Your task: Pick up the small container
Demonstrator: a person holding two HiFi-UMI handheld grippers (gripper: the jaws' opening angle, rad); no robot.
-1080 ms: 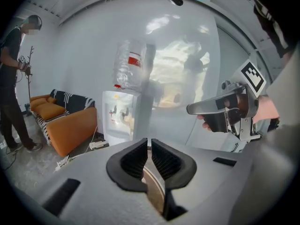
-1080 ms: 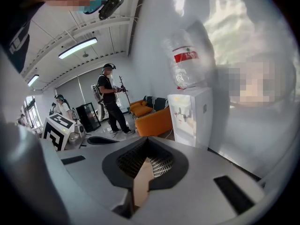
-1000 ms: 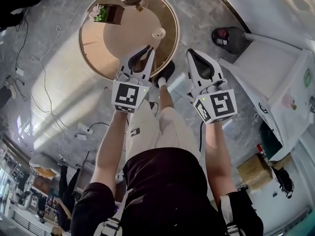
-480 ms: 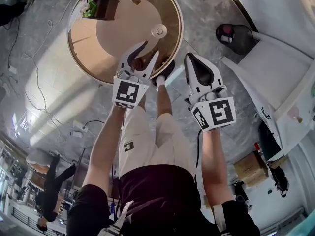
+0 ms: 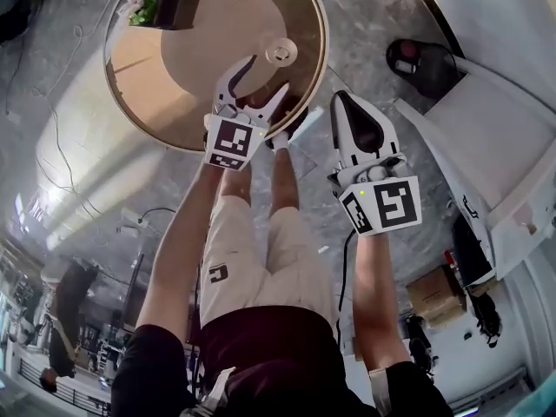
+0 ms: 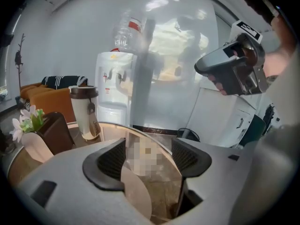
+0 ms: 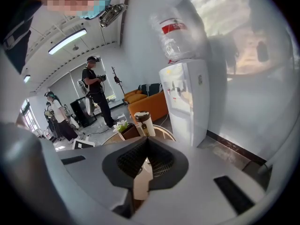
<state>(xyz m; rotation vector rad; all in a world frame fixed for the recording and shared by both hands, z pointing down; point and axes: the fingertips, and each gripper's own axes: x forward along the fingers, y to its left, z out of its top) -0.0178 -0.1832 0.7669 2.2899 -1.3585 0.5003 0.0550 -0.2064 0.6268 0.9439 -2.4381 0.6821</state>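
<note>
- Table (image 5: 187, 68): round, wood-toned, with a raised rim. The container (image 5: 281, 53) stands toward its near right edge, and a tumbler (image 6: 84, 111) and a planter (image 6: 47, 132) are on the far side.
- Left gripper (image 5: 268, 75): over the table's near edge, jaws opening and spread wide. Nothing is between the pads; only table top shows through the gap. It is just short of the container and not touching it.
- Right gripper (image 5: 343, 102): off the table to the right, jaws pressed together, empty.
- Container: small, pale and round, alone on bare table just beyond the left gripper. It is probably light and rigid, perhaps smooth-sided, though it is too small here to be sure. It is best taken across its sides, low and square, with a gentle squeeze so it neither pops out nor tips.
</note>
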